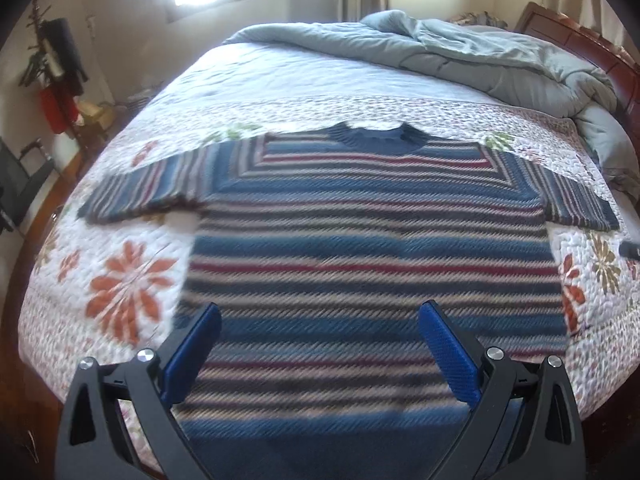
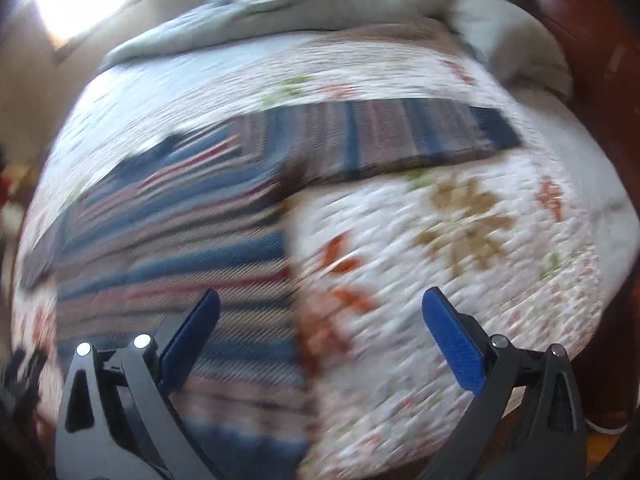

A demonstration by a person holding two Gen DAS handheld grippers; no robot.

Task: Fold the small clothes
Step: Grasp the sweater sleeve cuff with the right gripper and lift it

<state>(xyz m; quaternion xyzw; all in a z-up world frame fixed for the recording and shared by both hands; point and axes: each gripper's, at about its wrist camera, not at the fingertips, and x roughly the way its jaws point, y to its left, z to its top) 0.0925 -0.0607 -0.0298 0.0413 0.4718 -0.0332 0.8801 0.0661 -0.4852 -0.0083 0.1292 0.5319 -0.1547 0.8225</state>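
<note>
A blue, red and beige striped knit sweater [image 1: 372, 240] is lying flat, sleeves spread, on the floral quilted bed [image 1: 120, 280], hem toward its near edge. The left gripper [image 1: 320, 344] is hovering wide open over the hem; the right gripper [image 2: 320, 336] is gaping, empty, over the sweater's right side edge.

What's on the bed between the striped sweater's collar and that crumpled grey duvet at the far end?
Nothing but the floral quilt. In the left wrist view, bare quilt runs from the sweater collar up to the grey duvet.
</note>
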